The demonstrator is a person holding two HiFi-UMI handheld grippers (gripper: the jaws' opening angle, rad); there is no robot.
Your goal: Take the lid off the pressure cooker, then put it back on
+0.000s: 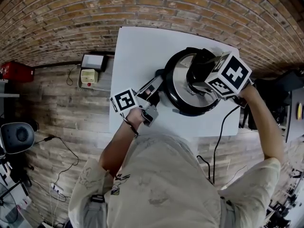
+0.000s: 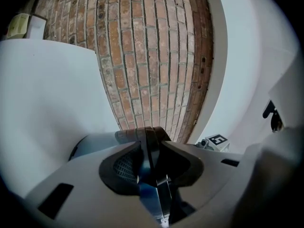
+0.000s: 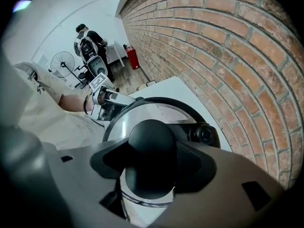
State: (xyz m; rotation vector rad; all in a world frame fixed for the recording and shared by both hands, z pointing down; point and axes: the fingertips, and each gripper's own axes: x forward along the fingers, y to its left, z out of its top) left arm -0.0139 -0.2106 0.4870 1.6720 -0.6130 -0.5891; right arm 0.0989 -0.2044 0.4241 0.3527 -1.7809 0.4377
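We clamp the cooker's (image 1: 205, 110) side handle (image 2: 145, 134) in our left gripper (image 2: 151, 151), right gripper (image 3: 153, 152) pinching the lid's (image 3: 156, 109) black knob (image 3: 151, 134), white table (image 1: 142, 46).

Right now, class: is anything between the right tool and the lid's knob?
Nothing visible is. The right tool has the black knob between its jaws, closed on it from both sides. The left tool grips the cooker's handle, off to the side.
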